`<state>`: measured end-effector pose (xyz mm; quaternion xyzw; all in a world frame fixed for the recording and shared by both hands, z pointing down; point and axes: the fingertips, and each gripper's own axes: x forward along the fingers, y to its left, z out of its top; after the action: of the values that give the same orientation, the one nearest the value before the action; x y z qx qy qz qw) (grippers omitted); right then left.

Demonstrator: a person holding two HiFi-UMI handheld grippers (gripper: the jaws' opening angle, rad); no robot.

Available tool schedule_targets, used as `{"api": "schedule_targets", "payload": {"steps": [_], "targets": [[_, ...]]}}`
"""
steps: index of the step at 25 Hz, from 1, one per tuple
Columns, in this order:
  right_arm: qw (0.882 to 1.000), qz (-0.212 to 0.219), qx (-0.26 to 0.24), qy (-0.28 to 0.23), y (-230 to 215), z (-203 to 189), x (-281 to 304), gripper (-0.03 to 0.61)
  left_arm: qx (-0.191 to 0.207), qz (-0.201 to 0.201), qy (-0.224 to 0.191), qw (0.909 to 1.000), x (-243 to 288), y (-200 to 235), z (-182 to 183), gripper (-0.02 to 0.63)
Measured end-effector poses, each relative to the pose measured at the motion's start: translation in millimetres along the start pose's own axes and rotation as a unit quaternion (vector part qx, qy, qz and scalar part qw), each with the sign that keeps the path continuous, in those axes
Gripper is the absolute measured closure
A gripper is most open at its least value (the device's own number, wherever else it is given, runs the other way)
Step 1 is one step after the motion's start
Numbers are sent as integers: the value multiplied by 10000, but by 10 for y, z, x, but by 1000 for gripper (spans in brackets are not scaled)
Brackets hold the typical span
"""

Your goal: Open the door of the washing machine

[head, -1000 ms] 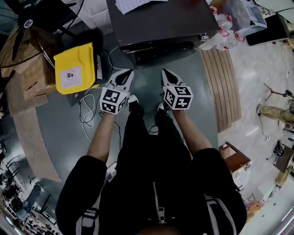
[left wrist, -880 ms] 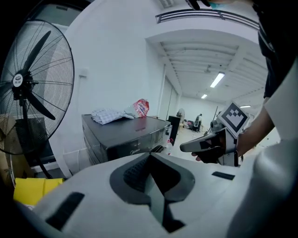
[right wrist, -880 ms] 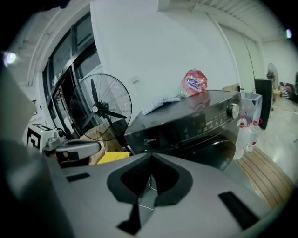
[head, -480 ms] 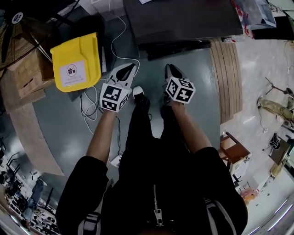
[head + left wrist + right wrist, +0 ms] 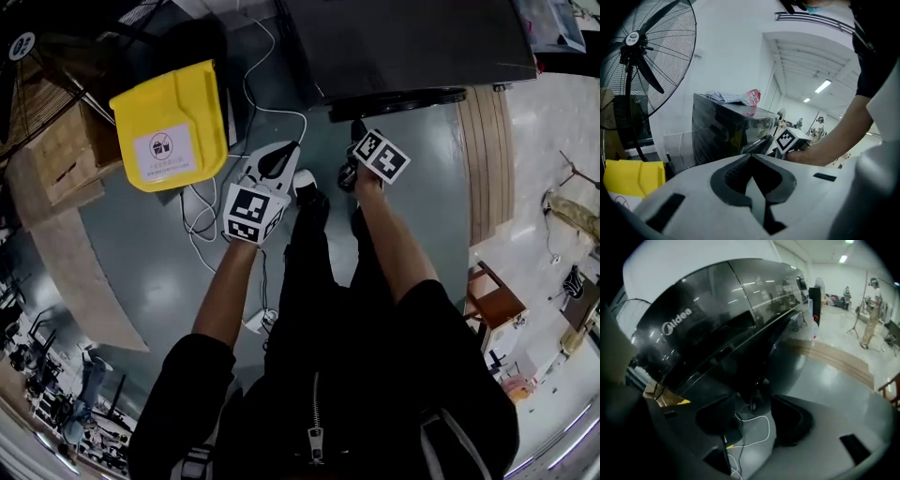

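Observation:
The black washing machine (image 5: 717, 333) fills the right gripper view, with its round dark door (image 5: 787, 359) low on the front. My right gripper (image 5: 752, 423) points down at the door's lower edge. Its jaws are opening wide, and only floor and a white cable show between them. In the head view the right gripper (image 5: 358, 129) is close under the machine's front (image 5: 394, 94). My left gripper (image 5: 274, 161) hangs to its left over the floor, further from the machine. In the left gripper view its jaws (image 5: 752, 161) meet, shut on nothing.
A yellow lidded bin (image 5: 173, 127) stands left of the machine, with cardboard boxes (image 5: 56, 150) and a pedestal fan (image 5: 647, 61) beyond it. White cables (image 5: 211, 220) lie on the grey floor. Wooden slats (image 5: 487, 159) run along the right. The person's legs are just behind both grippers.
Both grippers have sunk toward the machine's front. The right one went further, rolled and tipped down. The left one trails behind.

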<state>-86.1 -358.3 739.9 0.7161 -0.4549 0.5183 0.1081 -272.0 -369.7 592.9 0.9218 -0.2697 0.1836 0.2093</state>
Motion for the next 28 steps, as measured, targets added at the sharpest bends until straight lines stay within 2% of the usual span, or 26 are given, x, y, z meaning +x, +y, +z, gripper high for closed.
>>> {"api": "schedule_targets", "payload": {"steps": [6, 11, 12, 14, 19, 26, 28], "targets": [[9970, -447, 624, 43, -78, -112, 418, 341, -200, 84, 139, 9997, -125, 124, -277, 606], [9950, -577, 814, -23, -53, -185, 642, 375, -363, 134, 258, 9989, -223, 185, -518, 606], [9946, -582, 862, -45, -60, -192, 679, 413, -384, 135, 275, 9988, -234, 190, -554, 606], [9941, -497, 957, -73, -71, -182, 728, 430, -403, 120, 299, 9987, -232, 184, -614, 606], [9949, -274, 973, -8, -51, -177, 740, 426, -338, 105, 344, 9988, -214, 185, -649, 606], [9953, -225, 940, 87, -67, -181, 738, 428, -298, 118, 298, 9990, -179, 108, -642, 606], [9940, -327, 1033, 175, -113, -246, 710, 435, -269, 67, 333, 9991, -170, 35, -676, 606]]}}
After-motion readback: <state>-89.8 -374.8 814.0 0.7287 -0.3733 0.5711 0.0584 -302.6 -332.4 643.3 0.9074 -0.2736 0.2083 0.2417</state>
